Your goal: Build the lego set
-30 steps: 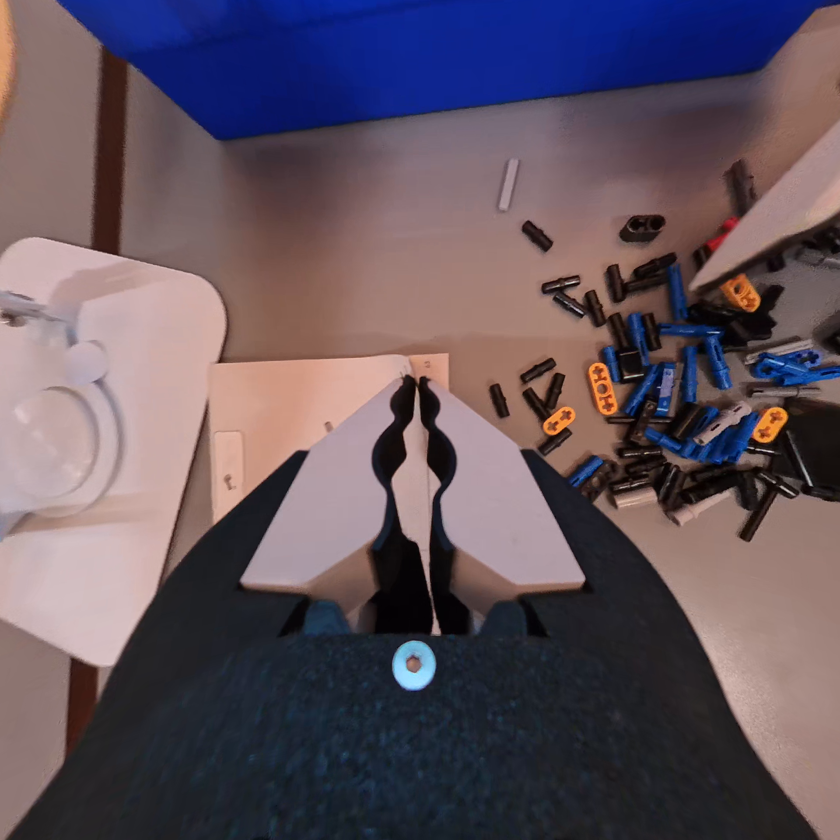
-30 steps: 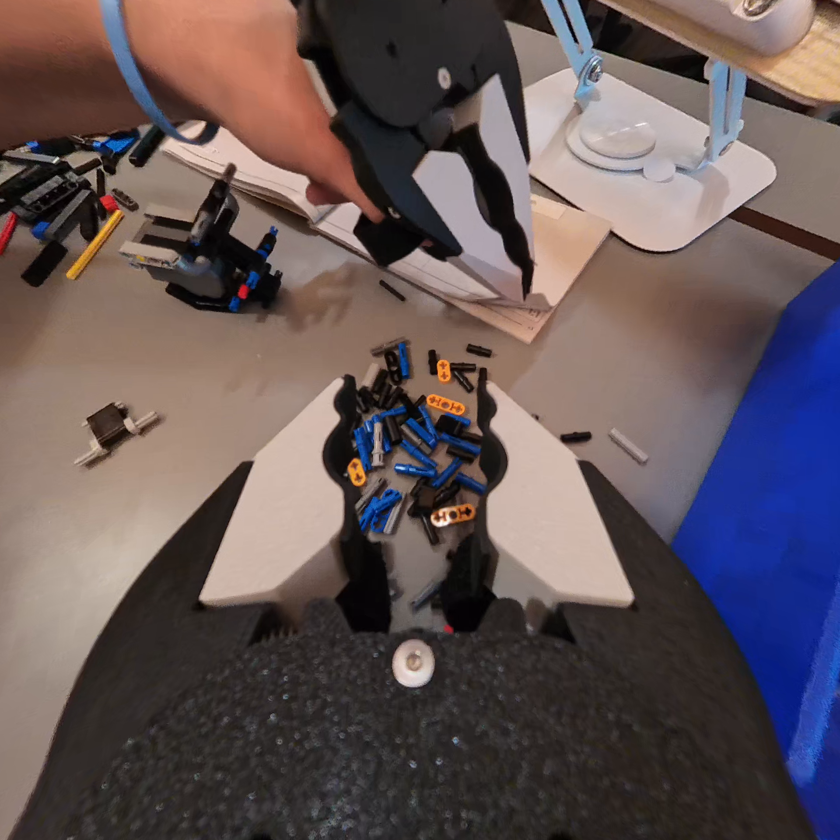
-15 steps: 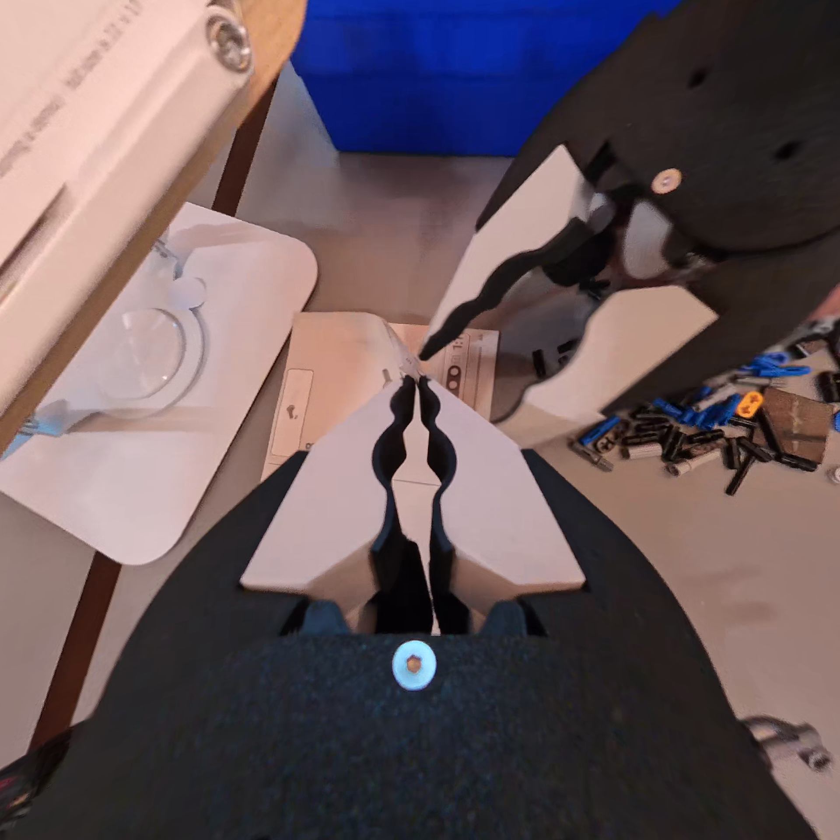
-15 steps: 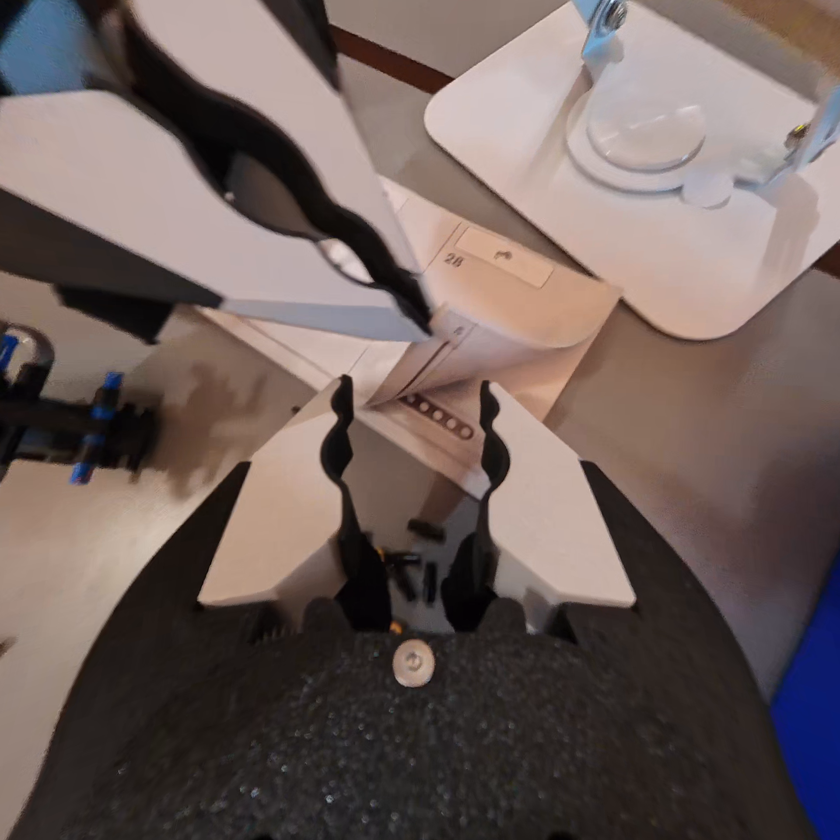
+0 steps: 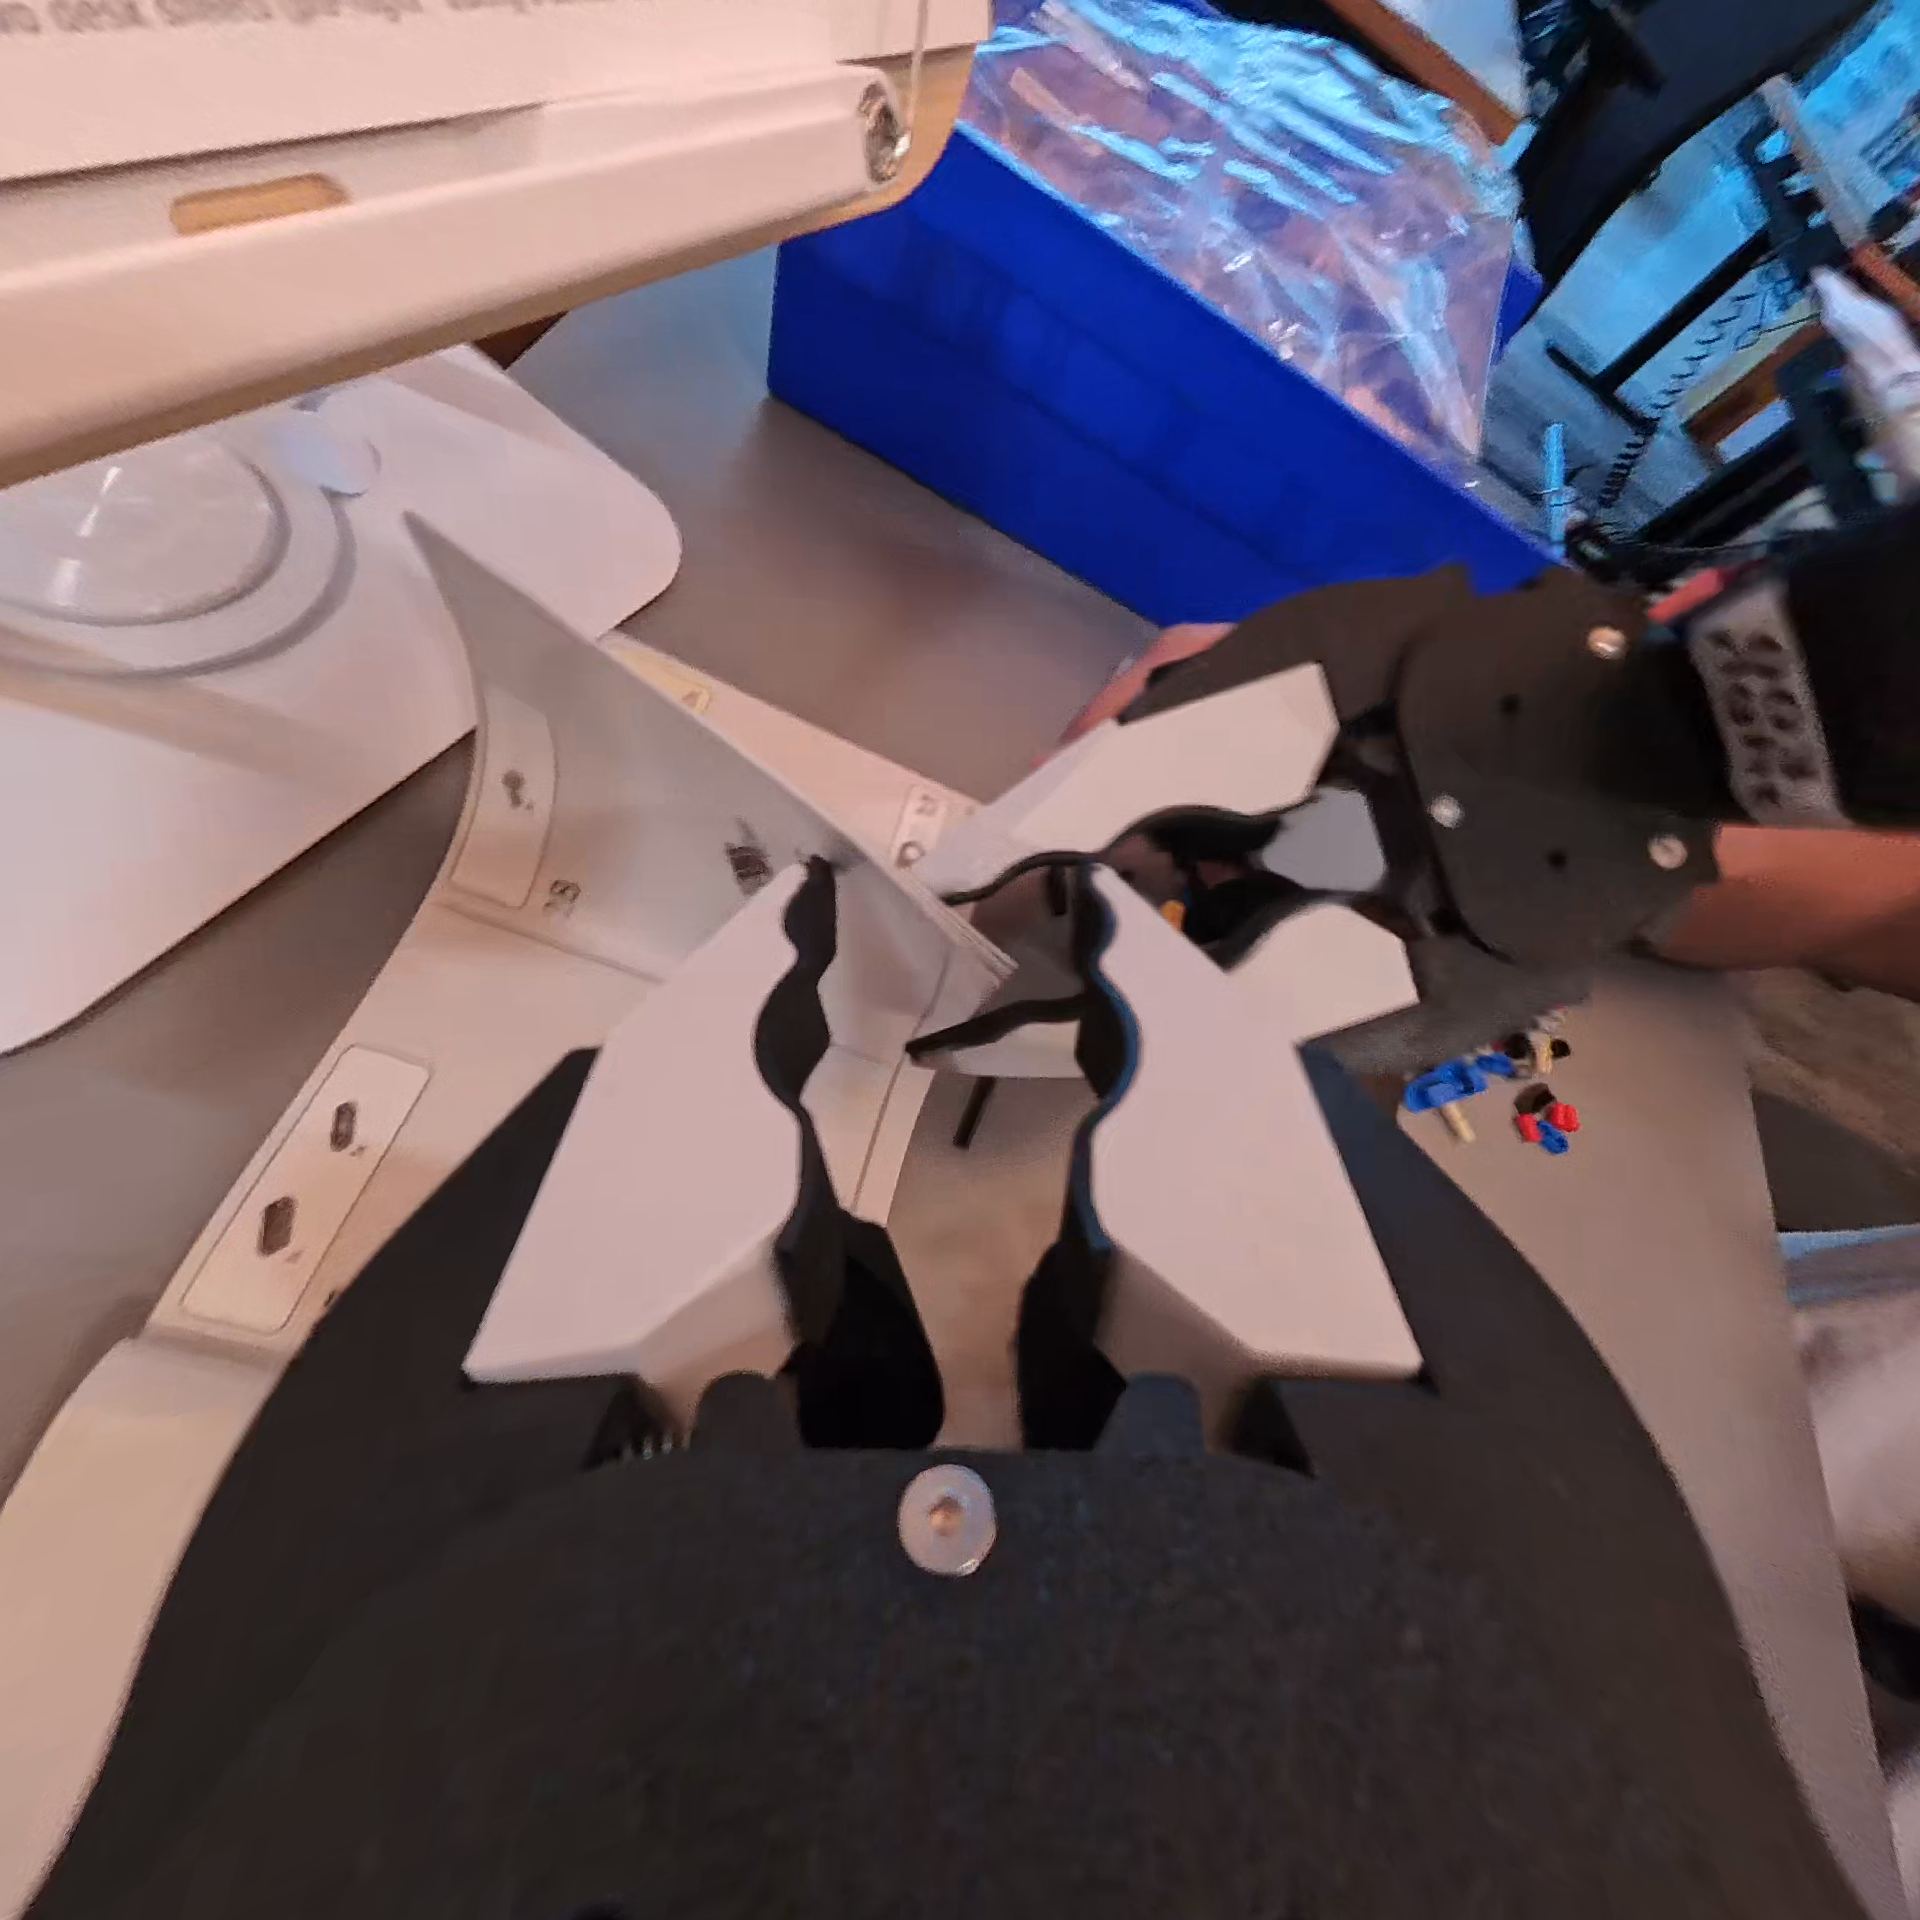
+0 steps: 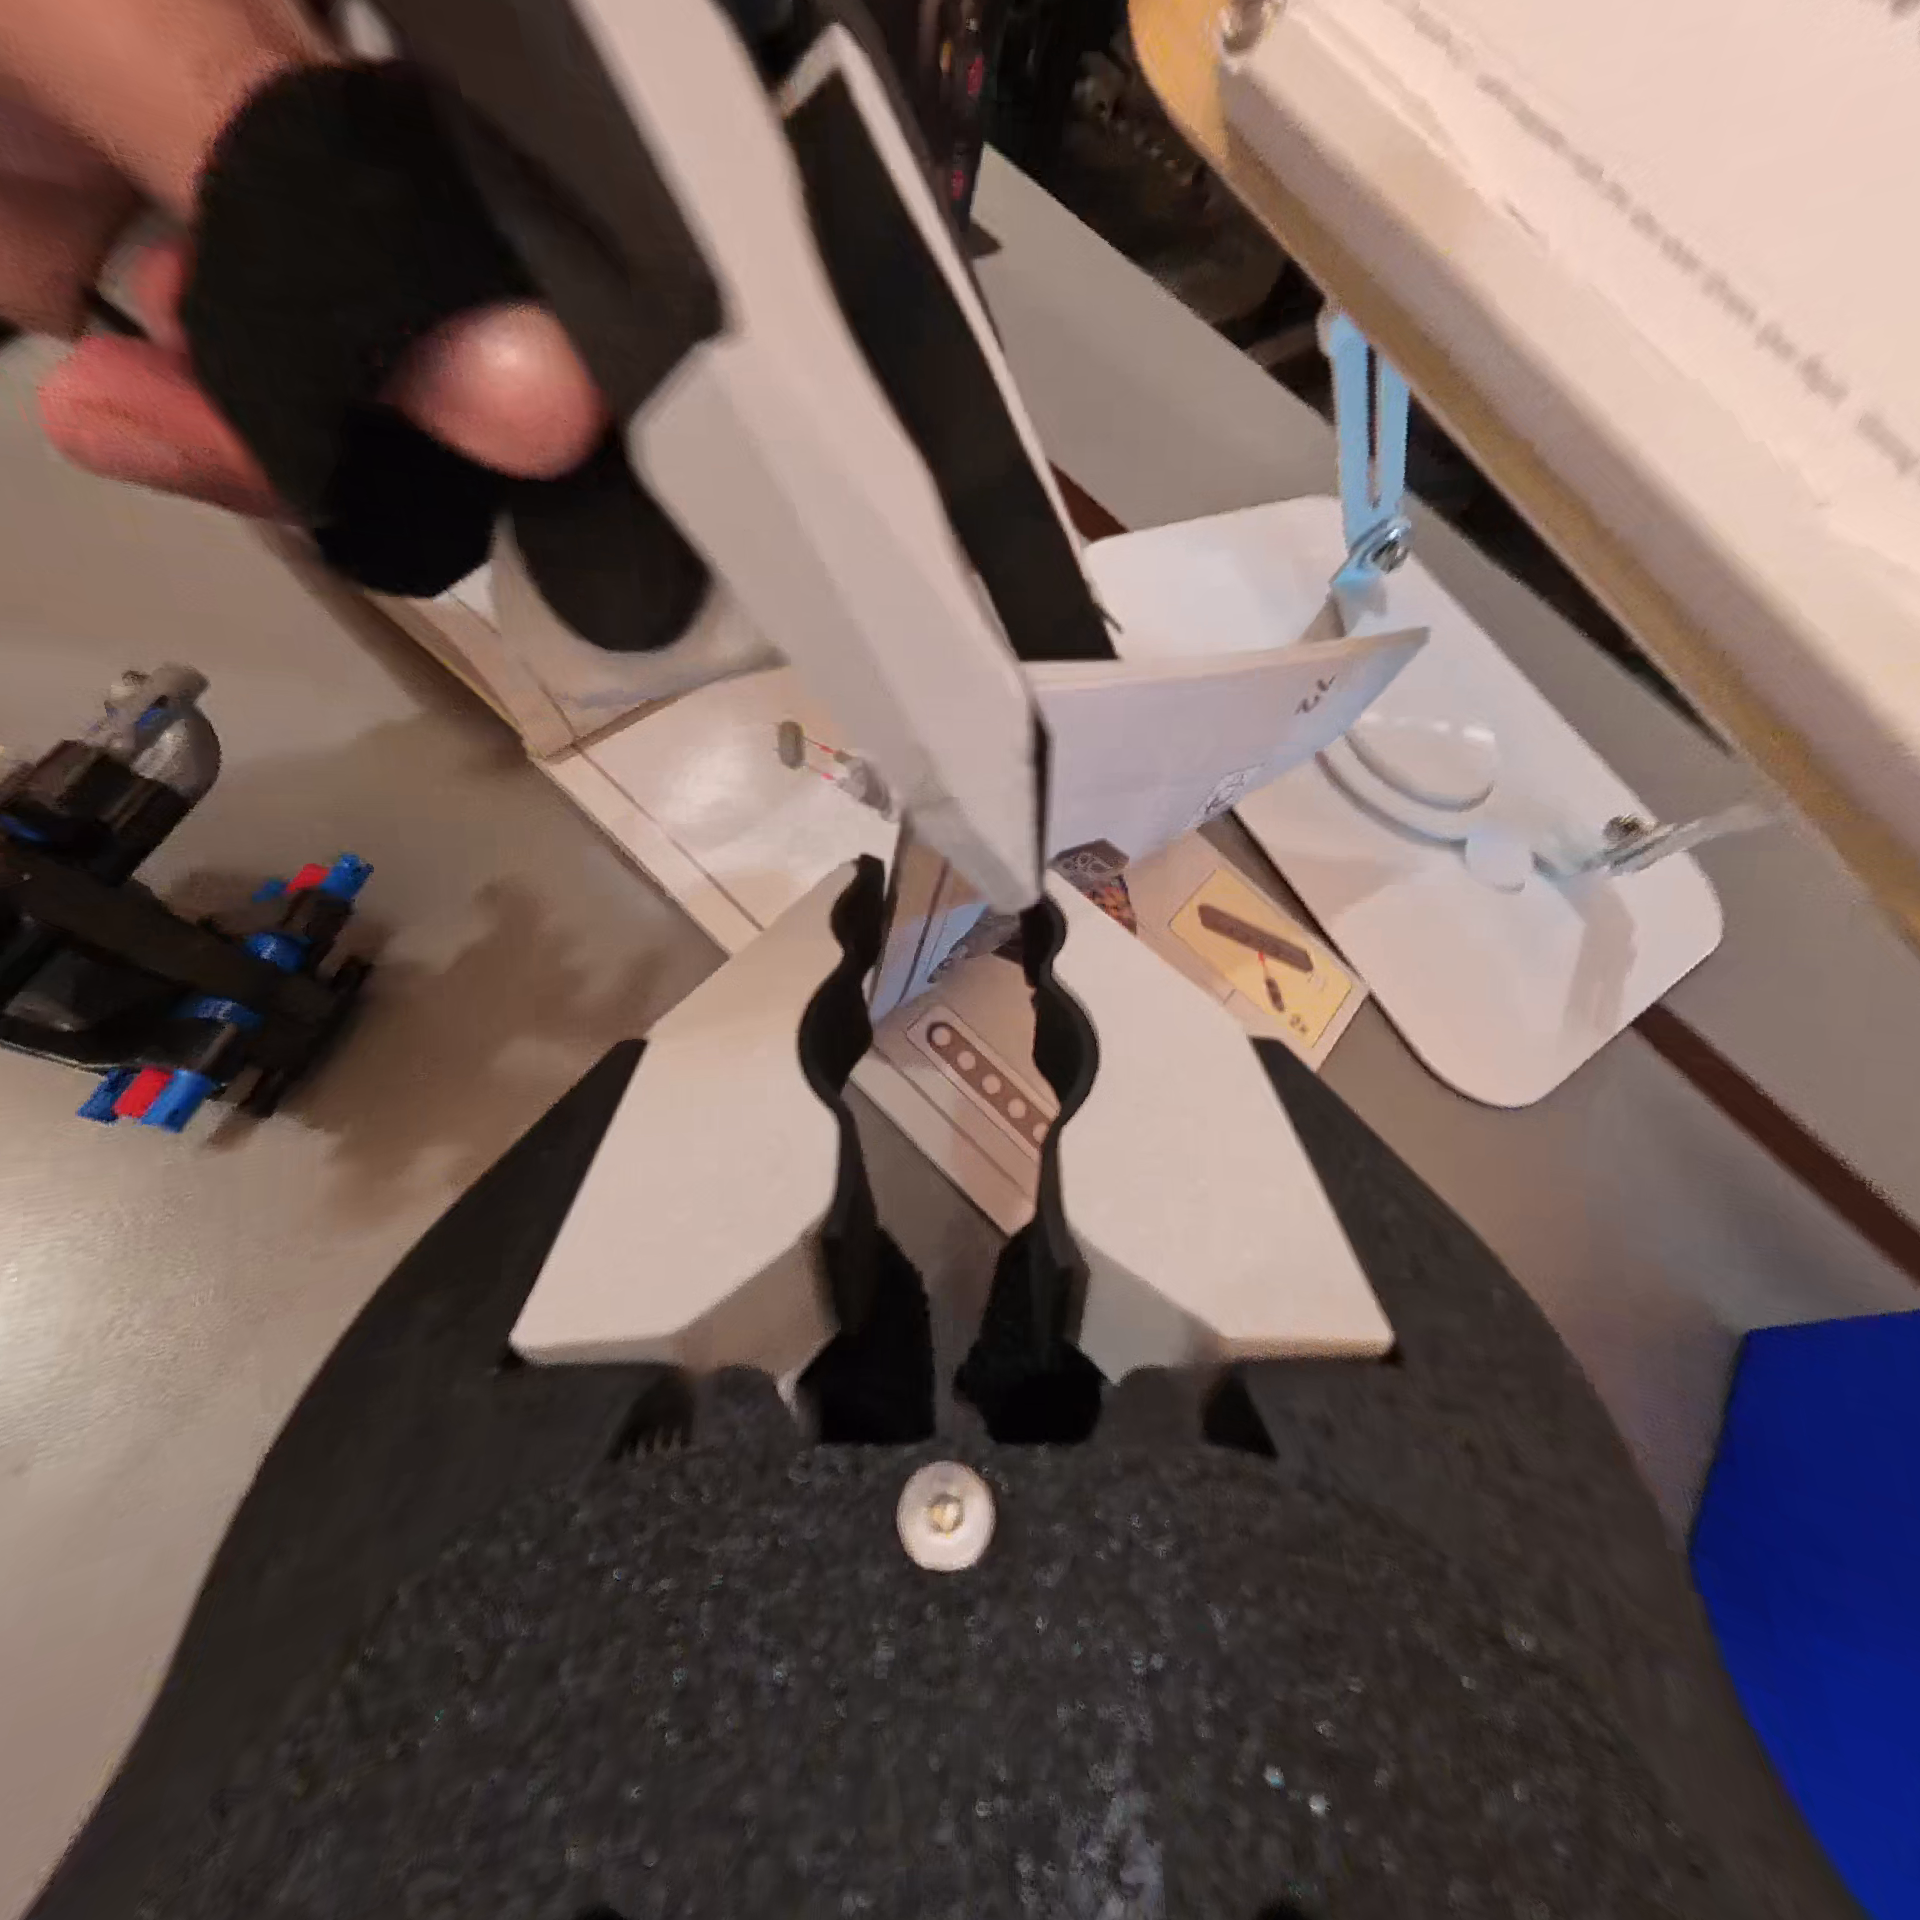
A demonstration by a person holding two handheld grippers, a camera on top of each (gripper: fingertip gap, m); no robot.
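Two hand-held grippers meet over an instruction booklet on a grey table [image 5: 831, 488], both frames smeared by motion. In the left wrist view, the left gripper [image 5: 951, 894] fills the near foreground with its fingers spread apart, nothing between them, the left tip against a lifted page [image 5: 665, 790] of the booklet [image 5: 343, 1143]. Just beyond, at 1 o'clock, the right gripper [image 5: 997, 956] reaches in from the right, its fingers parted around the edge of the raised pages. A scatter of small blue and red lego pieces [image 5: 1486, 1091] lies on the table at 3 o'clock. Farther off, a white lamp base [image 5: 208, 623] sits at 10 o'clock and a blue bin [image 5: 1091, 416] holding crinkled clear plastic at 1 o'clock.

In the right wrist view, the right gripper [image 6: 951, 904] is open over the booklet's printed pages, while the left gripper [image 6: 997, 831] comes down from 12 o'clock, held by a hand [image 6: 260, 343]; a sheet stands up just right of its tips. The part-built black, grey and blue lego model [image 6: 156, 935] rests on the table at 9 o'clock, well apart from both grippers.
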